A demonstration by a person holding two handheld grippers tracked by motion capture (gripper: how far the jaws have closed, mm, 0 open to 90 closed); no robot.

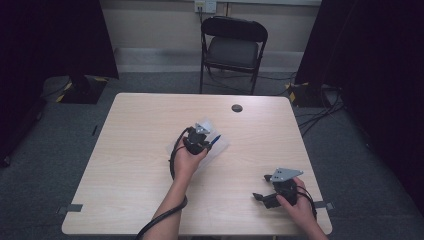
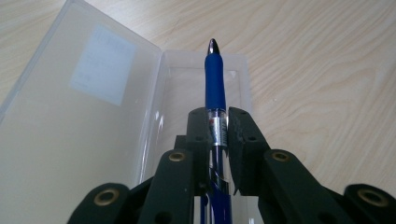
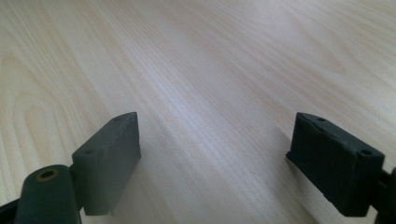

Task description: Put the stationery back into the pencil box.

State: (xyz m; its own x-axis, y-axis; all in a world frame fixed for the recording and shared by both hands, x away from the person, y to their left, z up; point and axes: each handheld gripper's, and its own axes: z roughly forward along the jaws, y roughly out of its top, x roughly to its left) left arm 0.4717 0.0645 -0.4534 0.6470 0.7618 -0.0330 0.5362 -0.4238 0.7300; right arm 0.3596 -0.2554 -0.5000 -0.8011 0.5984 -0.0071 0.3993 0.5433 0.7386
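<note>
**A:** Pale wood-grain table [image 1: 130, 165] from the high view, folding chair [image 1: 233, 47] beyond the far edge. Anything in hand?

**B:** Left gripper [image 1: 207, 141] near the middle of the table, over a clear plastic case [image 1: 218, 149], with a blue tip poking out toward the right. Right gripper [image 1: 264, 187] well apart, close to the near right corner, jaws spread, holding nothing.

**A:** And from the left gripper view?

**B:** Jaws of the left gripper [image 2: 218, 130] pressed together on a blue ballpoint pen [image 2: 215, 77], pinching the clear barrel section just below the blue grip sleeve. Metal tip pointing away, directly above the open tray of the pencil case [image 2: 233, 65]; hinged lid [image 2: 70, 121] laid back flat to the left, white label showing through it. Hard to tell whether touching the tray floor or held just above it.

**A:** Handling?

**B:** Probably light and stiff, but round and smooth, so likely to roll or swivel in a pinch. Better taken mid-barrel or on the rubbery sleeve. Case likely thin, light and prone to sliding on the wood.

**A:** Right gripper view?

**B:** Right gripper [image 3: 215, 154] wide apart, bare tabletop [image 3: 210, 70] between the two black jaws.
</note>
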